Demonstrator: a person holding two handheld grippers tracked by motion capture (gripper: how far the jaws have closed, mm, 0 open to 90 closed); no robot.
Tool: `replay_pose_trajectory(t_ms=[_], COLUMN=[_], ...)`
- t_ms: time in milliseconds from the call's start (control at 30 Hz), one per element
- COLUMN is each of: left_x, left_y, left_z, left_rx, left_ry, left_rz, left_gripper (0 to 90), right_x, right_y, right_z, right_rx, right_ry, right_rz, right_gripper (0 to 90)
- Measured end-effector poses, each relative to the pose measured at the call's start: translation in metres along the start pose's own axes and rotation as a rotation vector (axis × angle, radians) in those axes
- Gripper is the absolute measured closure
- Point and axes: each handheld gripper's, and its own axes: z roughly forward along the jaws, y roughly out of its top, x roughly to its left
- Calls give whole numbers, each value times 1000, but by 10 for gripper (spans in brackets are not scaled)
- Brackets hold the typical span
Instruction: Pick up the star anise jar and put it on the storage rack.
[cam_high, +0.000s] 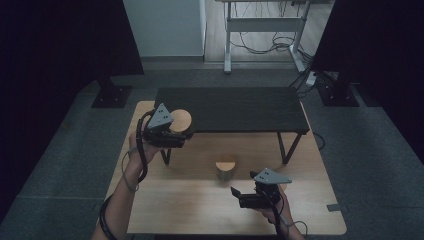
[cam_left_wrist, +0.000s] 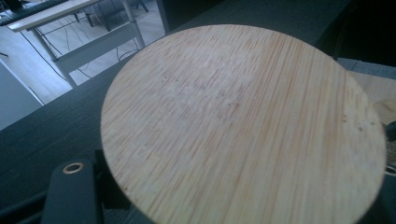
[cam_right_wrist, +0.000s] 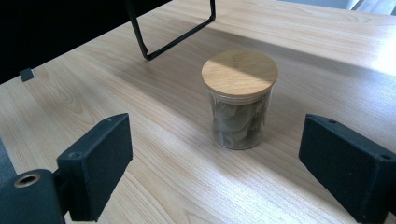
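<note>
Wooden-lidded jar (cam_high: 180, 122) in left hand-held gripper (cam_high: 176, 136), at dark shelf's (cam_high: 235, 107) edge

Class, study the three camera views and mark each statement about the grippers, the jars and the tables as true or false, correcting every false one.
1. The left gripper holds a jar with a round bamboo lid. True.
2. The right gripper is clamped on the glass jar of dried leaves. False: its jaws stand open, with the jar ahead of them and untouched.
3. The glass jar of dried leaves stands upright on the light wooden table. True.
4. The jar of leaves has no lid. False: a wooden lid sits on it.
5. The dark raised shelf stands on the floor. False: it stands on the light wooden table.
</note>
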Motion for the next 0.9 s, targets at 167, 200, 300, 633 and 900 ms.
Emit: replay_pose_trajectory(t_ms=[167, 200, 300, 633, 900], left_x=[3, 3, 4, 12, 19], left_y=[4, 4, 6, 15, 22], left_z=[7, 8, 11, 19, 25], left_rx=[-4, -5, -7, -6, -3], left_ry=[0, -3, -6, 2, 23], left_rz=[9, 10, 12, 14, 19], left_gripper=[257, 257, 258, 257, 257], right_x=[0, 0, 1, 1, 2], right_y=[-1, -1, -1, -3, -2], right_z=[-1, -2, -2, -1, -3], right_rx=[0, 0, 1, 7, 3], right_ry=[-4, -4, -4, -6, -4], right_rz=[0, 1, 0, 2, 0], right_gripper=[93, 93, 93, 92, 93])
